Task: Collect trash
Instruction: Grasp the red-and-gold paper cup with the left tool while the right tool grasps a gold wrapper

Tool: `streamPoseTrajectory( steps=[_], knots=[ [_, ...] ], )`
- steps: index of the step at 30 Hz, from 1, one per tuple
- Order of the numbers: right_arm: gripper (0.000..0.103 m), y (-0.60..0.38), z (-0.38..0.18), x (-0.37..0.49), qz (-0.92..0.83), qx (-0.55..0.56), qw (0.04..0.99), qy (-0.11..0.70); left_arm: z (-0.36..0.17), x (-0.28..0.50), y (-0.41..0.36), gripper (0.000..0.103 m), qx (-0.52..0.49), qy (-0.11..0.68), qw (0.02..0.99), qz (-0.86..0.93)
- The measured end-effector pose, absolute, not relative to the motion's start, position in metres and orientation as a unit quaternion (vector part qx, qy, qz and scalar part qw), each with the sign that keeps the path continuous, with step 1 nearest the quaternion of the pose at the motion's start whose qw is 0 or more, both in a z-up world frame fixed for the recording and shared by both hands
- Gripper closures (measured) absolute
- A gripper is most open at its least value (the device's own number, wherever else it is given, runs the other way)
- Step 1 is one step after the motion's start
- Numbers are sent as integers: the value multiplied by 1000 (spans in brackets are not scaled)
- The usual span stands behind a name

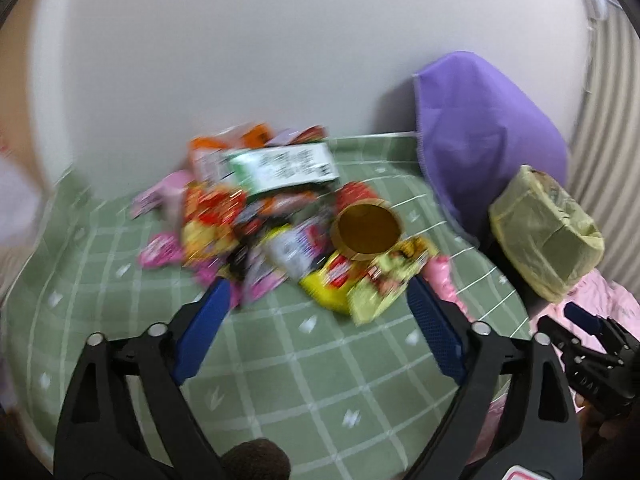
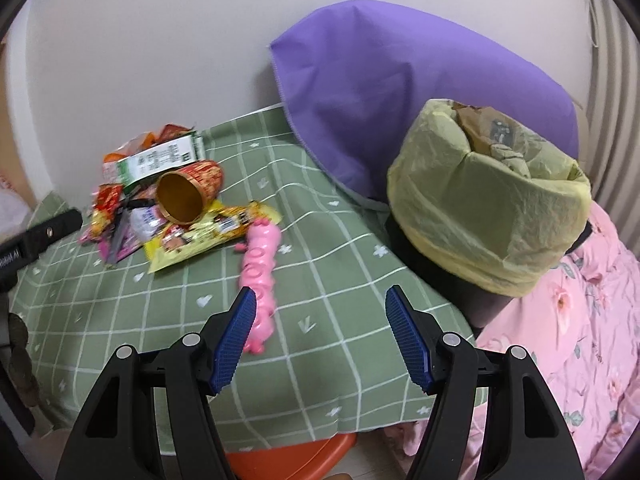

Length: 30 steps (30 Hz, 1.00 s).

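Both my grippers hang wide open and empty over the green checked cloth (image 2: 328, 240), with the trash heaped at its far side by the wall.

My left gripper (image 1: 316, 284) points at the wrapper pile (image 1: 240, 208), its blue pads just short of the yellow packet (image 1: 340, 280); the print there is too blurred to read. My right gripper (image 2: 320, 296) sits beside the pink plastic strip (image 2: 258, 276), not touching it. A red paper cup (image 2: 188, 196) lies tipped on the pile, and a white-and-green carton (image 2: 160, 160) carries text too small to read. The lined bin (image 2: 492, 200) stands right, against a purple bag (image 2: 380, 80).
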State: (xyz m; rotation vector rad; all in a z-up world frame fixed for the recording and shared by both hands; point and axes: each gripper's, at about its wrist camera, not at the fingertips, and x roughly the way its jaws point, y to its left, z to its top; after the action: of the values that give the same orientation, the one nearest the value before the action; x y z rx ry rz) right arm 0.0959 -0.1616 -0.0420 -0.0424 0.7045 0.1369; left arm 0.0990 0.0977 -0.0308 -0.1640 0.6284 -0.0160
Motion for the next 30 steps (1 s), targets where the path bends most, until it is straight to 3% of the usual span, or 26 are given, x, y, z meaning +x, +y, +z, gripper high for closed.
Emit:
streamPoseTrajectory(
  steps=[11,16,23,30],
  knots=[
    [39,-179,-37,111,-23,-22,926,375,-45,216,79,16,-89,352,929,-76],
    [39,-185,-34,118,-22,-42,926,376,-70,248,84,31,-119,402,905,-67],
    [39,-175,-55,163,49,-60,922,379,-71,242,96,49,-145,398,904,-56],
    [39,-146,-57,207,106,-30,917,384,-36,206,113,51,-117,367,922,-43]
  ],
)
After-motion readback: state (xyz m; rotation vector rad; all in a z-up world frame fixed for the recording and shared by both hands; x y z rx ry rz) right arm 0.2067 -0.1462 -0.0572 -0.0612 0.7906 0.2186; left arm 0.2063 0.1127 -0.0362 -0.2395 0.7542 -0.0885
